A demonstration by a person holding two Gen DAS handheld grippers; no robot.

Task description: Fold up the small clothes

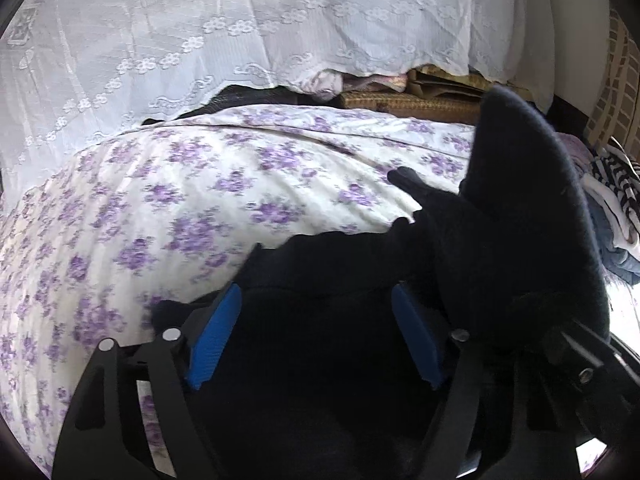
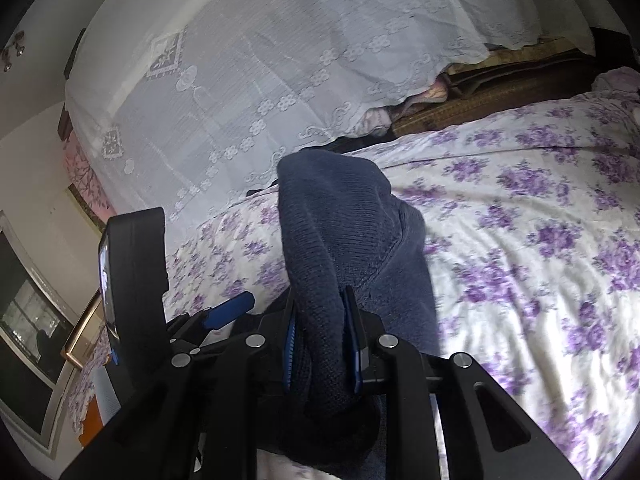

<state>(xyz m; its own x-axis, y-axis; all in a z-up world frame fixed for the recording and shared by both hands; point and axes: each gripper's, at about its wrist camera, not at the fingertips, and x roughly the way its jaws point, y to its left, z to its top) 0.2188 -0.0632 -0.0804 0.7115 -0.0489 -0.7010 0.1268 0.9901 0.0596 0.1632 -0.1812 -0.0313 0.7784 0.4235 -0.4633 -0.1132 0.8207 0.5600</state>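
Observation:
A dark navy knit garment (image 1: 520, 220) lies partly on the purple-flowered bedsheet (image 1: 160, 200) and rises in a fold at the right. My left gripper (image 1: 316, 332) has its blue pads (image 1: 216, 336) standing wide apart, with the garment's lower edge lying between them and no visible pinch. In the right wrist view my right gripper (image 2: 322, 344) is shut on a thick bunch of the same garment (image 2: 340, 220), which stands up off the sheet (image 2: 520, 240). The left gripper's blue pad (image 2: 228, 312) shows just to its left.
A white lace cover (image 1: 200, 40) drapes over bedding behind the sheet. A woven mat (image 1: 400, 102) and folded items sit under its edge. A pile of other clothes, one striped (image 1: 612, 200), lies at the far right. A framed picture (image 2: 80, 340) leans at the left.

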